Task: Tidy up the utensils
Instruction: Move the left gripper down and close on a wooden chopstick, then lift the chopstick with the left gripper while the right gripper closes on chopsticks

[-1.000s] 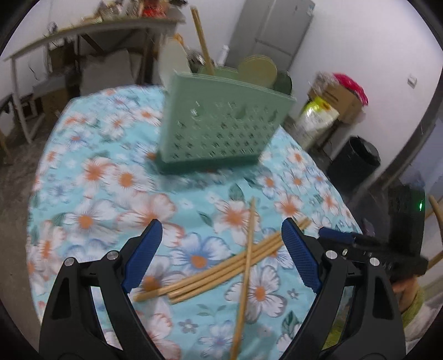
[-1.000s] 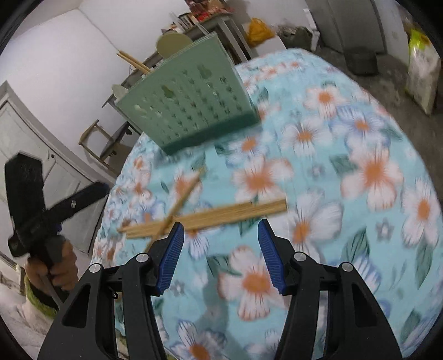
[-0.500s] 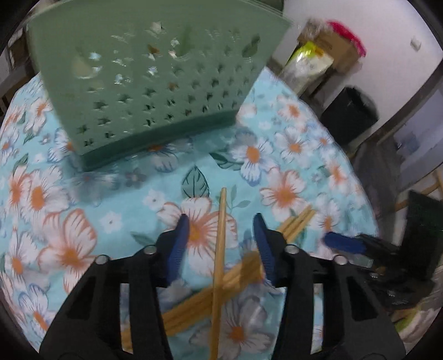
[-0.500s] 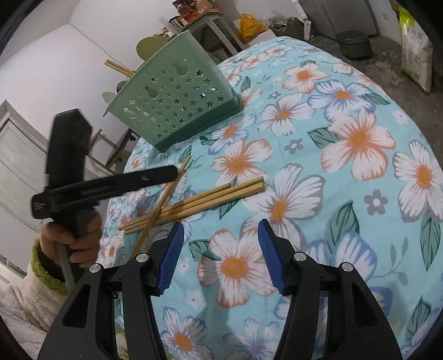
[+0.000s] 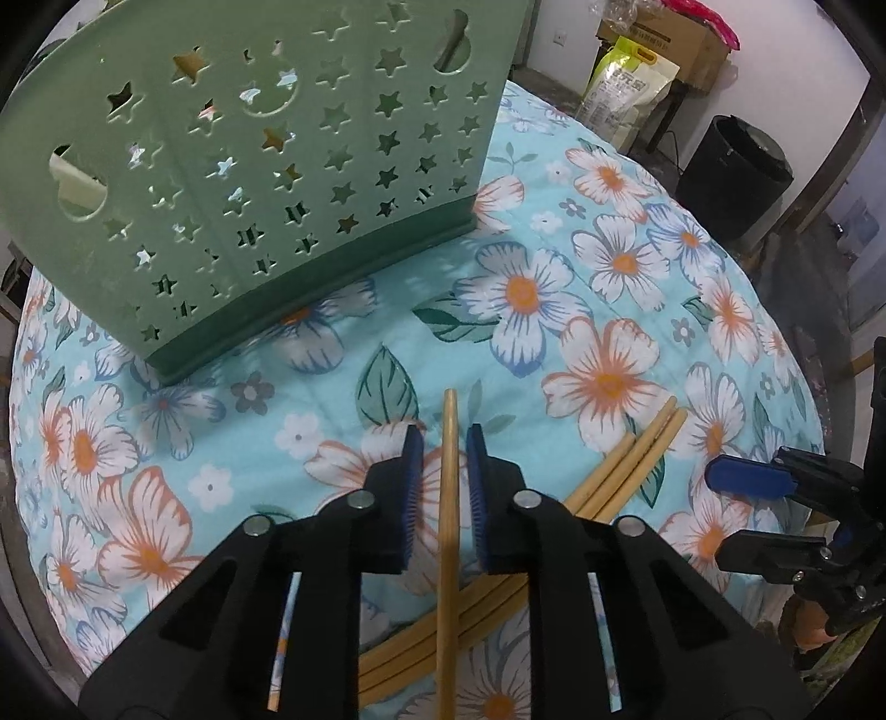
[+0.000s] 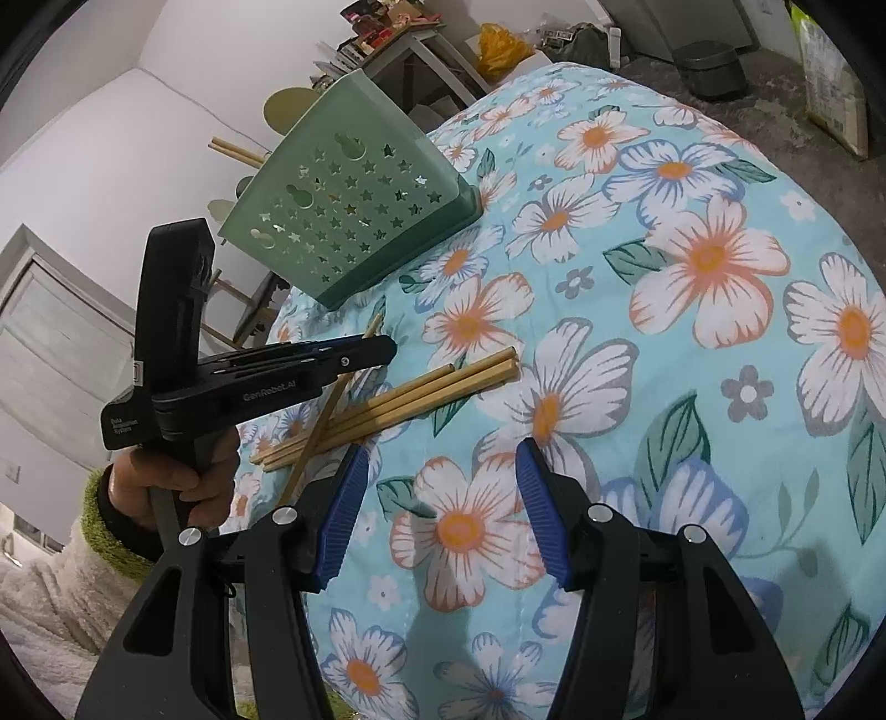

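**Ana:** Since a moment ago the left gripper (image 5: 443, 476) has dropped in close over the pile; the green basket (image 5: 249, 166), small and far then, now fills the left wrist view from ten to one o'clock; the jaws, wide before, are closing around the single chopstick (image 5: 448, 498), which runs between the blue pads toward twelve o'clock; a sliver of cloth shows on each side of it, so I judge the pads are not quite pressing yet.

**Ben:** So the pick is about to land; that stick lies crosswise on top of the chopstick bundle (image 5: 626, 471), which points toward two o'clock; taking the top one first seems sensible. And the other hand?

**Ana:** The right gripper (image 6: 443, 515) hovers with fingers apart and nothing between them, only tablecloth; its view has barely shifted; the person's left hand (image 6: 183, 476), in a fleecy sleeve, shows at eight o'clock there.

**Ben:** The basket already holds chopsticks (image 6: 235, 150) poking out at its far side; the stick probably joins them.

**Ana:** Underneath is a floral tablecloth (image 6: 709, 260), turquoise with orange-centred flowers; around it, a black bin (image 5: 736, 160) at one o'clock, a cardboard box (image 5: 664, 33) and a yellow-green bag (image 5: 631, 83) against the white wall.
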The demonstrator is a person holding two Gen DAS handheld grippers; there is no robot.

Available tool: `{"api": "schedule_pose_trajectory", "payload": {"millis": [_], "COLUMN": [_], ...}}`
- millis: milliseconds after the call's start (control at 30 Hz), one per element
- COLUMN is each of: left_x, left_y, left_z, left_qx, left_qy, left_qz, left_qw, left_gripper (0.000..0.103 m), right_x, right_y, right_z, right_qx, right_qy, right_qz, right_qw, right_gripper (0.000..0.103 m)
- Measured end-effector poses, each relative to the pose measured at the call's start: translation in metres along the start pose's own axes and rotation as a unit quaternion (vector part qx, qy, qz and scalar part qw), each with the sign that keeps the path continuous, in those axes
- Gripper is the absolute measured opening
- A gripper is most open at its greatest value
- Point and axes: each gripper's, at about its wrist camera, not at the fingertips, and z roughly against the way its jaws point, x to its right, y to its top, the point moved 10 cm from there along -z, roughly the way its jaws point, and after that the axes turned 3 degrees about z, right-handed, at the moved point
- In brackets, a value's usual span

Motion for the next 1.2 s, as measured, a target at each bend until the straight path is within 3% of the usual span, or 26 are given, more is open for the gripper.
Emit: {"api": "schedule_pose_trajectory", "payload": {"millis": [100,367,667,967,1200], "left_x": [0.005,-0.003,-0.01,-0.026,-0.042], "left_y": [0.005,0.007,0.011,0.006,-0.004], "left_z": [-0.003,0.01,0.058,0.111,0.123], "left_qx": [0.003,0.018,0.068,0.129,0.148], "left_qy": [0.003,-0.015,-0.041,-0.068,-0.087], "left_qz": [0.001,0.019,0.037,0.078,0.111], "left_qw": [1.0,0.9995,0.9961,0.9863,0.9789], "left_gripper": [0.005,0.004,0.004,0.004,0.004], "right_x": [0.002,0.005,-0.002,-0.006,0.0], "right_y": [-0.001,0.0,0.001,0.006,0.016], "right_z": [0.002,0.004,0.0,-0.014,-0.028], "right_qx": [0.002,0.001,-0.008,-0.015,-0.011], "right_qy": [0.006,0.018,0.059,0.093,0.105], "right_qz": [-0.005,-0.018,-0.057,-0.105,-0.156], "right_qw": [1.0,1.0,0.997,0.99,0.982], "right_gripper": [0.055,0.055,0.055,0.047,0.042]}}
